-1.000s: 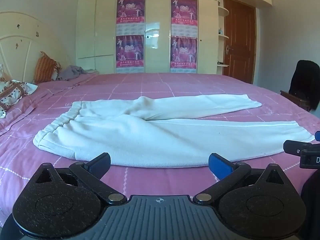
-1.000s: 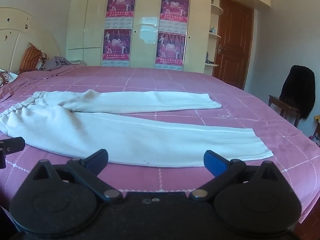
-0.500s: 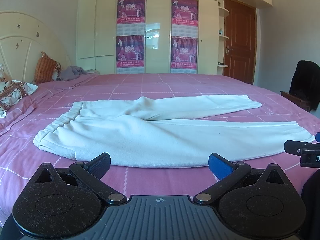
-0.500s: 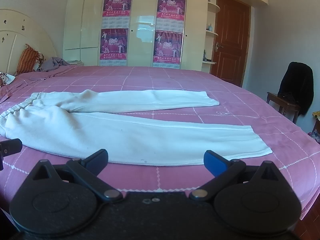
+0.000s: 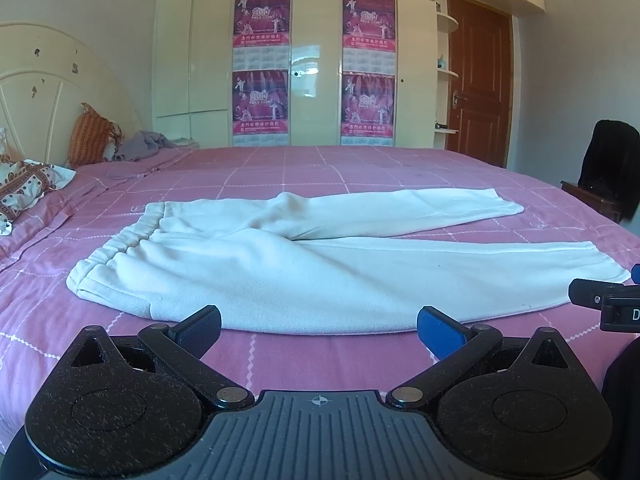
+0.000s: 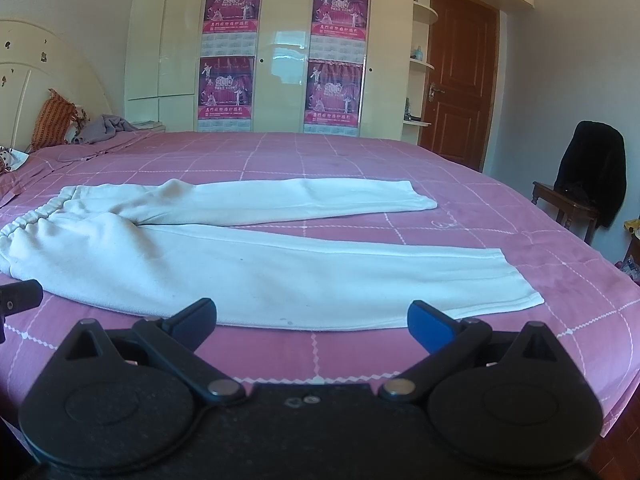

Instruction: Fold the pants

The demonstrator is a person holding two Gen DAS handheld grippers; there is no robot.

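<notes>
**A:** Left tool (image 5: 319, 330), bottom centre of its frame: fingers spread wide, nothing between them, one pad black and one pad blue, held low over the pink bed (image 5: 360, 168) just short of the white pants (image 5: 320, 276).

**B:** Right tool (image 6: 312, 322), likewise: wide open and empty, near the lower edge of the pants (image 6: 260, 276). At the right edge of the left view its black body juts in, with a white letter "D" on it; the rest of that marking is cut off.

**A:** The pants lie flat across the middle of both frames, waistband to the left, the two legs running to the right, the far leg angled away from the near one.

**B:** Any other writing?

**A:** Four pink posters (image 6: 230, 80) on the cream wardrobe (image 5: 316, 60) at upper centre show "2010"; the smaller characters and the calendar grids beneath are too fine to read.

**B:** Around the bed: a cream headboard (image 5: 44, 112) at far left, an orange pillow (image 5: 88, 136) and a crumpled grey cloth (image 5: 142, 146) beside it, and a patterned pillow (image 5: 24, 184) partly cut by the frame edge.

**A:** At right, a brown door (image 6: 456, 88) and a dark garment draped over a wooden chair (image 6: 568, 204). Small items at the far right edge of the right view are too blurred to make out.
</notes>
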